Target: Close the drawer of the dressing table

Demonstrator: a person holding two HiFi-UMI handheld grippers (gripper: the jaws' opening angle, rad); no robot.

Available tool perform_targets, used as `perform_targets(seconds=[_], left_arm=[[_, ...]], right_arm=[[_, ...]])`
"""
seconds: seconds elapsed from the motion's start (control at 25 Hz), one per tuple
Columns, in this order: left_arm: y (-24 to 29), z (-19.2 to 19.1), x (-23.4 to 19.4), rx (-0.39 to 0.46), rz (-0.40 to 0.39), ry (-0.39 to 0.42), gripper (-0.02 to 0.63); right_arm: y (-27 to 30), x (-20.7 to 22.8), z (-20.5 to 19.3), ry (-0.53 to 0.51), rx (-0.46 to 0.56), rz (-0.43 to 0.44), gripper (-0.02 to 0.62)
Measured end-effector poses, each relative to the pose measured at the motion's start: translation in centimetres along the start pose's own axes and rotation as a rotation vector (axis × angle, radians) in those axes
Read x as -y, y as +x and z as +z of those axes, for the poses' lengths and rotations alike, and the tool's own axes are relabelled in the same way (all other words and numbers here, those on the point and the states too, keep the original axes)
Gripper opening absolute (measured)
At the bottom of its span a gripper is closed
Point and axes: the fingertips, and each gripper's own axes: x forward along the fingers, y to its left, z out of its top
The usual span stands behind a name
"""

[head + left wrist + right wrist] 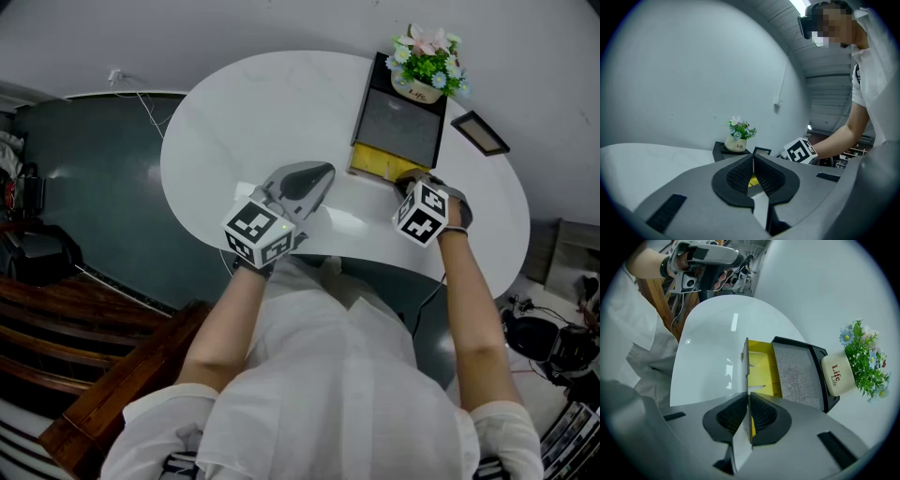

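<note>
Yellow drawer (375, 161) sticks out below its black case (401, 127), so the right gripper (409, 182), clamped on its front, should push toward the upper frame.

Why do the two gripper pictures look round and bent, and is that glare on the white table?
Both gripper views: the wide-angle lens bends straight lines and darkens the corners. Right gripper view: yes, a bright streak of reflected light lies on the white table. Head view: softer glare shows near the table's front edge.
</note>
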Motion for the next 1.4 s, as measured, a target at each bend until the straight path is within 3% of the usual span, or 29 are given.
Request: perform_targets(seconds=[1.4], left_arm=[[2.1,0.5,-1.5,-0.010,-0.001,-0.010,0.018]], right_arm=[[1.4,4.4,-0.3,0.041,-0.007,-0.062,0.026]])
